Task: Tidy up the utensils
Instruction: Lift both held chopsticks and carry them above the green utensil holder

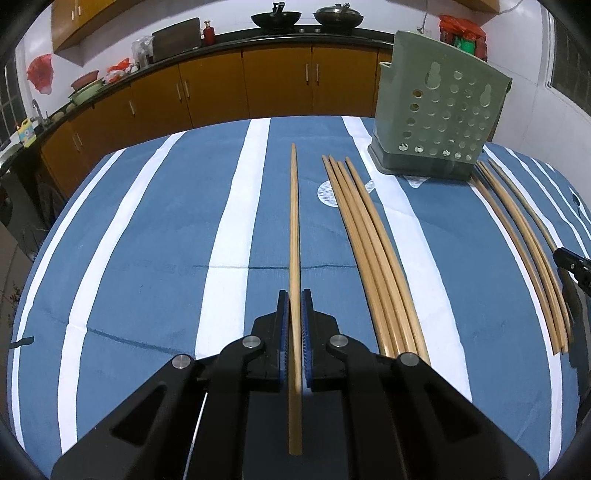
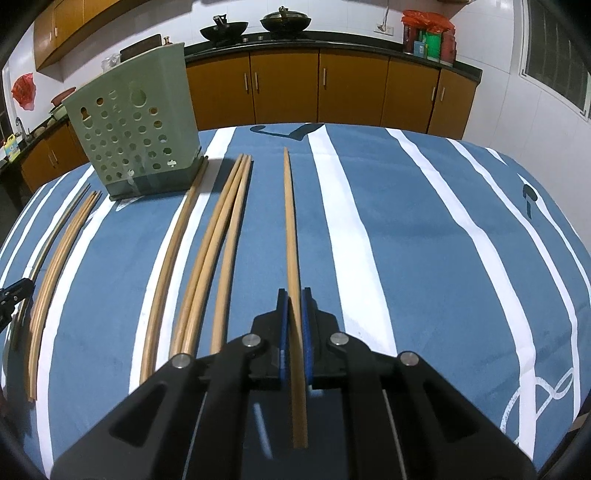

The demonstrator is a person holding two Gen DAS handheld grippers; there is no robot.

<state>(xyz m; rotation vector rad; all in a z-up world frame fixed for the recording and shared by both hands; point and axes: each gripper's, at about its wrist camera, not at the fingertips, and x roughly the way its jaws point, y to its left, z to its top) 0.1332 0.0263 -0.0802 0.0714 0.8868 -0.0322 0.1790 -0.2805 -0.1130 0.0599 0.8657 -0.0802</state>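
Observation:
My left gripper [image 1: 294, 295] is shut on a single wooden chopstick [image 1: 294, 221] that points away over the striped cloth. My right gripper [image 2: 294, 295] is shut on another wooden chopstick [image 2: 290, 229] in the same way. A green perforated utensil holder [image 1: 439, 110] stands upright at the far side of the table; it also shows in the right wrist view [image 2: 136, 125]. A bundle of several chopsticks [image 1: 373, 258] lies on the cloth to the right of my left gripper, and another bundle [image 1: 524, 251] lies further right. The right wrist view shows several loose chopsticks [image 2: 210, 254] left of my right gripper.
The table wears a blue cloth with white stripes [image 1: 147, 240]. Behind it runs a kitchen counter with orange cabinets [image 1: 277, 81] and two woks [image 1: 275, 18]. The tip of the other gripper shows at the right edge of the left wrist view [image 1: 572, 266].

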